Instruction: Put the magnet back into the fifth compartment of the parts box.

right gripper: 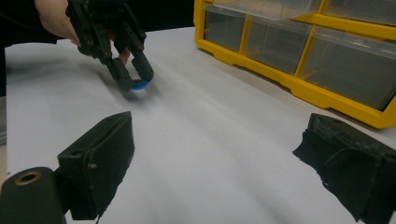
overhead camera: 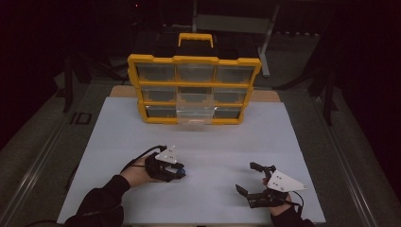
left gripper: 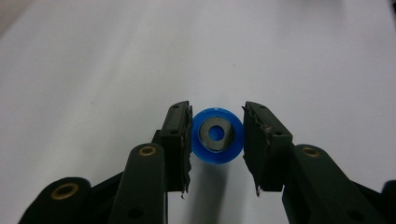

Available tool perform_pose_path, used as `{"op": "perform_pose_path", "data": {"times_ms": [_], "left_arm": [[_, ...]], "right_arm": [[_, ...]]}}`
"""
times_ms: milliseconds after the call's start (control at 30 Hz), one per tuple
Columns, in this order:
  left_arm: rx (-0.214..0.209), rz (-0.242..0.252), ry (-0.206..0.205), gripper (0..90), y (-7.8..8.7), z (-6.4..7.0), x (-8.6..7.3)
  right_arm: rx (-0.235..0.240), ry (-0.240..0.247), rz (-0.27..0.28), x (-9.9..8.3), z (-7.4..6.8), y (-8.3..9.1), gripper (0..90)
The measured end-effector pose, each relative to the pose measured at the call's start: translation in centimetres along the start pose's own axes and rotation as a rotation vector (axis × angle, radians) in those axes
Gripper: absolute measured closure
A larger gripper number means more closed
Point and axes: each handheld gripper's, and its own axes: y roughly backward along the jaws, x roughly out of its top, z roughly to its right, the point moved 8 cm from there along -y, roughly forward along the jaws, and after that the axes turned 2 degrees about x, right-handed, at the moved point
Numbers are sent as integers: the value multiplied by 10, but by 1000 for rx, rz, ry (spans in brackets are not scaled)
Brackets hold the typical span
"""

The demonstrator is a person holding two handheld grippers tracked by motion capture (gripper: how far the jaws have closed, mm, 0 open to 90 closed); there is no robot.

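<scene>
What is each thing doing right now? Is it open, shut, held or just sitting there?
Left hand-held gripper: jaws close around the blue ring, touching or nearly so.
Blue ring: between those jaws, at the white table surface.
Right hand-held gripper: wide open, holding nothing.
Yellow organizer box: standing upright at the far end, one clear drawer in the bottom row pulled out.

Blue cap (left gripper: 217, 136): glossy plastic, dull grey metal washer (left gripper: 215, 134) inside, between rough matt black pads (left gripper: 180, 140). Table sheet (left gripper: 116, 60): smooth matt white. Organizer (overhead camera: 194, 90): yellow plastic, clear drawers.
</scene>
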Motion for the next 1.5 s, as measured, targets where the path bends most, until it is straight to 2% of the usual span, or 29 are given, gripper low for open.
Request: {"op": "perform_pose_path", "data": {"times_ms": [200,500,533,900,1133,1500], "left_arm": [[-29,-10,-28,632,11,5,5],[-28,-3,-57,632,29,5,18],[-29,-6,-67,632,35,6,23],[-25,-24,-82,632,47,4,35],[-20,-11,-121,632,64,4,57],[-1,12,-136,632,84,0,81]], "right_arm": [[-3,1,0,0,1,0,94],[-2,0,0,0,1,1,93],[-2,2,0,0,1,1,93],[-3,-1,4,1,1,1,93],[-1,-3,4,1,1,1,93],[-1,-1,8,1,2,1,93]]}}
